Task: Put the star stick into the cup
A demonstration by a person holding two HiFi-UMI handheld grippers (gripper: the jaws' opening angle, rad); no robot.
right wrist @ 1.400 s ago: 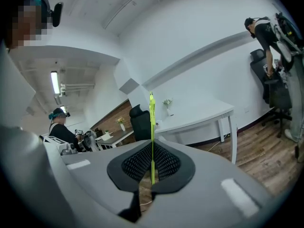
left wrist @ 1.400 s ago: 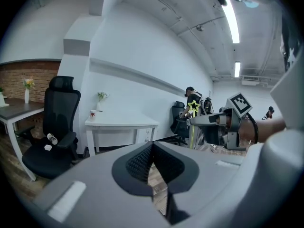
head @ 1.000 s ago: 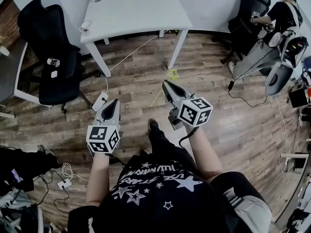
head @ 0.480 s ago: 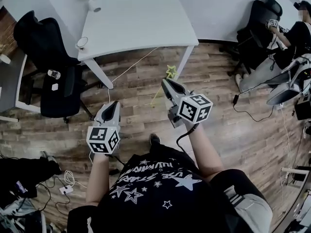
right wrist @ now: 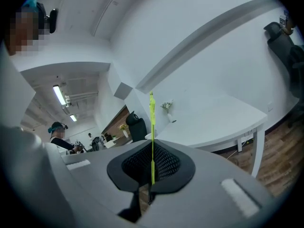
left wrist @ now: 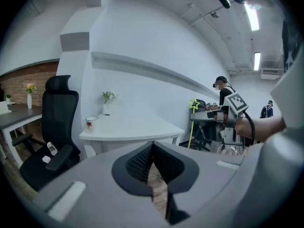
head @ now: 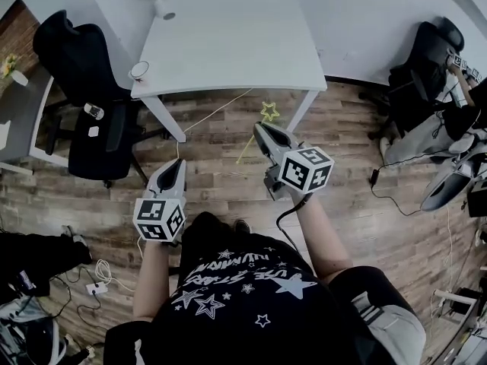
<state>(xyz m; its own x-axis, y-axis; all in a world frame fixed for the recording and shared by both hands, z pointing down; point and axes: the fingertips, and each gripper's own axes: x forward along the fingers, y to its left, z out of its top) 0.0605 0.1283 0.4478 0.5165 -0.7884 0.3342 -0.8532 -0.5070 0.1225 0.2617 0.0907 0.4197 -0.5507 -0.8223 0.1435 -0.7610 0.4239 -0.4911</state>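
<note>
In the head view, my right gripper [head: 261, 128] is shut on a thin yellow-green star stick [head: 267, 112]. Its star points toward the white table [head: 228, 44], and its shaft slants down past the jaws. In the right gripper view the stick [right wrist: 152, 122] stands upright, pinched between the pads. A small white cup [head: 139, 70] with a red mark stands at the table's near left corner; it also shows in the left gripper view [left wrist: 90, 122]. My left gripper [head: 172, 173] hangs over the floor, shut with nothing between its jaws [left wrist: 152, 145]. Both grippers are short of the table.
A white vase with a plant [head: 162, 6] stands at the table's far edge. A black office chair [head: 95, 90] sits left of the table, beside a second desk [head: 19, 105]. Cables [head: 99, 272] lie on the wooden floor at the left. Another chair [head: 426, 67] and a seated person are at the right.
The table and cup have come lower and nearer in the head view. Both grippers keep their place in the view, and the star stick stays in the right one.
</note>
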